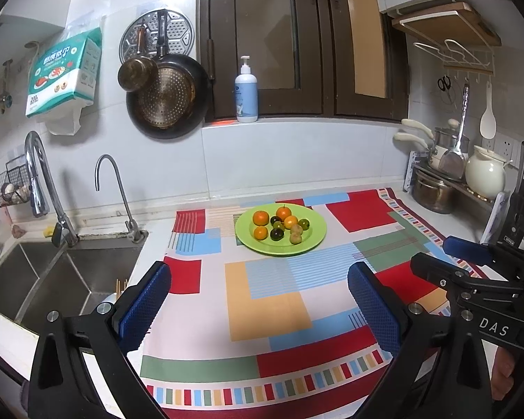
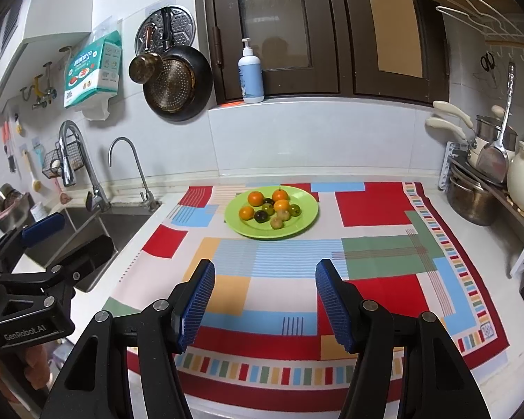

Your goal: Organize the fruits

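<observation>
four oranges (image 1: 261, 218), five green fruits (image 1: 277, 234), one plate (image 1: 314, 241)

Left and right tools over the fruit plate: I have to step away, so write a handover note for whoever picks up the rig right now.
Left tool: open wide, nothing between its blue pads, held short of the plate.
Right tool: open, narrower gap, also empty, beside the left one.
Round lime-green plate: at the far side of the colourful patchwork cloth, beside the steel sink.
Small orange citrus fruits and small dark green-brown fruits: all mixed together on the plate.
Done: nothing sorted yet.
Left: the whole sorting; no second container is in view.
</observation>
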